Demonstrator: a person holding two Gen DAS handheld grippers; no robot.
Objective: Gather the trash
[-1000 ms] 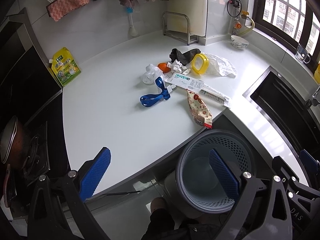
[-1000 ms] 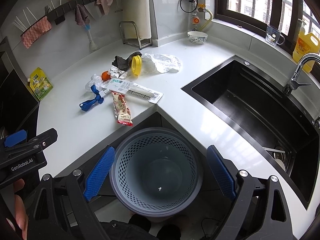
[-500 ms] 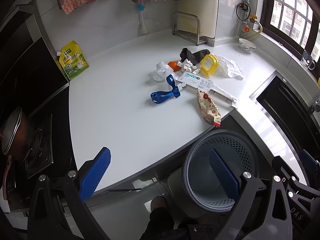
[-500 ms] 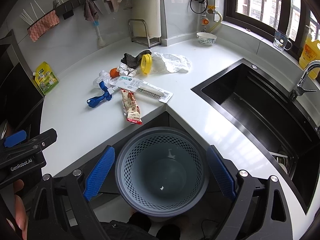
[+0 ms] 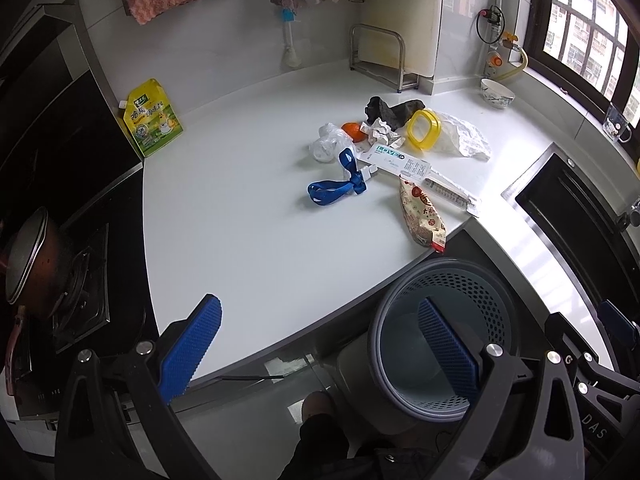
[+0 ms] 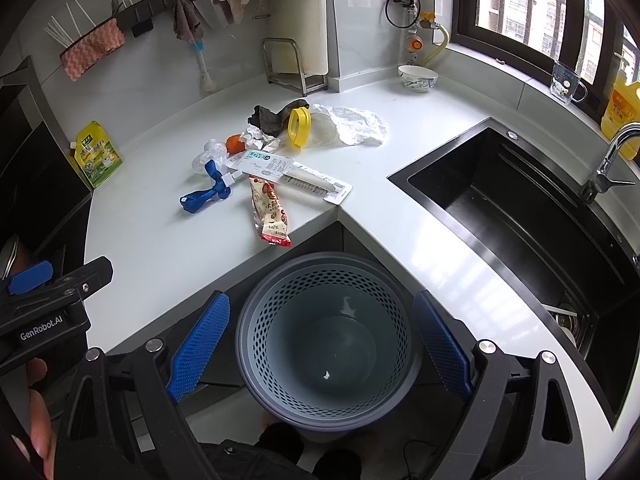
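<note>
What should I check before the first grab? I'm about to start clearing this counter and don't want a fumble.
1. Left gripper open and holding nothing: ok.
2. Right gripper open and holding nothing: ok.
3. Waste basket upright on the floor below the counter corner, mouth unobstructed: ok; only small white specks inside.
4. Snack wrapper within easy reach, lying flat near the counter edge: ok, though its far end is tucked under the toothbrush package.
5. Trash kept apart from keepers: not ok; the yellow lid and blue strap sit in the same pile.
6. Weight of the crumpled white bag: cannot tell.
</note>
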